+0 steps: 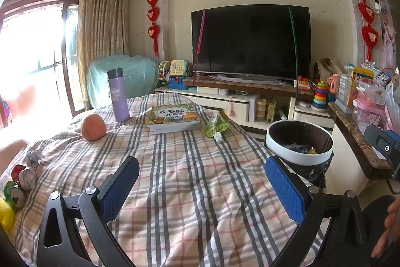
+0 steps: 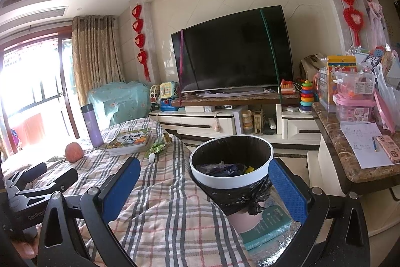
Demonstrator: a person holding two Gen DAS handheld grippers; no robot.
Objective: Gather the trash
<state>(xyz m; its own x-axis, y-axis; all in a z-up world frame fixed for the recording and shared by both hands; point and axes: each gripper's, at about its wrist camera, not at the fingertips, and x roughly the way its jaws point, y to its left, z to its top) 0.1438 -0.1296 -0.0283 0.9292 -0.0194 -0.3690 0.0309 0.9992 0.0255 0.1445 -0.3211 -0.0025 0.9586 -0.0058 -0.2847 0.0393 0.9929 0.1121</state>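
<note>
A trash bin (image 1: 298, 142) with a white rim and black liner stands at the right edge of the plaid-covered table (image 1: 187, 179); it holds some scraps and also shows in the right wrist view (image 2: 231, 162). A green squeeze pouch (image 1: 216, 128) lies by a book; it also shows in the right wrist view (image 2: 157, 147). A crumpled paper ball (image 1: 33, 158) and two opened cans (image 1: 26, 177) lie at the table's left edge. My left gripper (image 1: 202, 184) is open and empty over the cloth. My right gripper (image 2: 205, 187) is open and empty, near the bin.
A purple bottle (image 1: 118, 95), an orange fruit (image 1: 93, 127) and a book (image 1: 173, 118) sit on the table. A yellow thing (image 1: 6, 215) lies at the far left. A TV cabinet (image 1: 225, 101) with toys stands behind. A marble shelf (image 2: 350, 154) with boxes is on the right.
</note>
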